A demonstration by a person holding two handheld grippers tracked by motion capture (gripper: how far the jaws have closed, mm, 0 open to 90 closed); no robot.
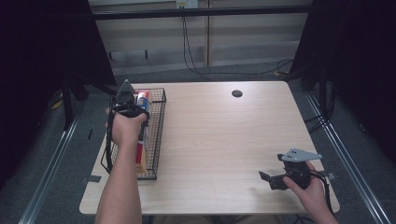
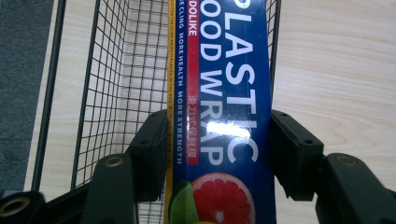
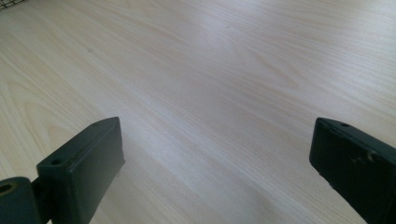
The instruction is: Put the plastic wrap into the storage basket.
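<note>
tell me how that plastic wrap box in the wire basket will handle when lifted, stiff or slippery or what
The plastic wrap box looks like a long straight carton, so it should stay stiff. Its glossy face shows glare, so it may slip between the left gripper jaws, which clamp its narrow sides. Held away from its middle, it might tilt toward the wire basket.
</note>
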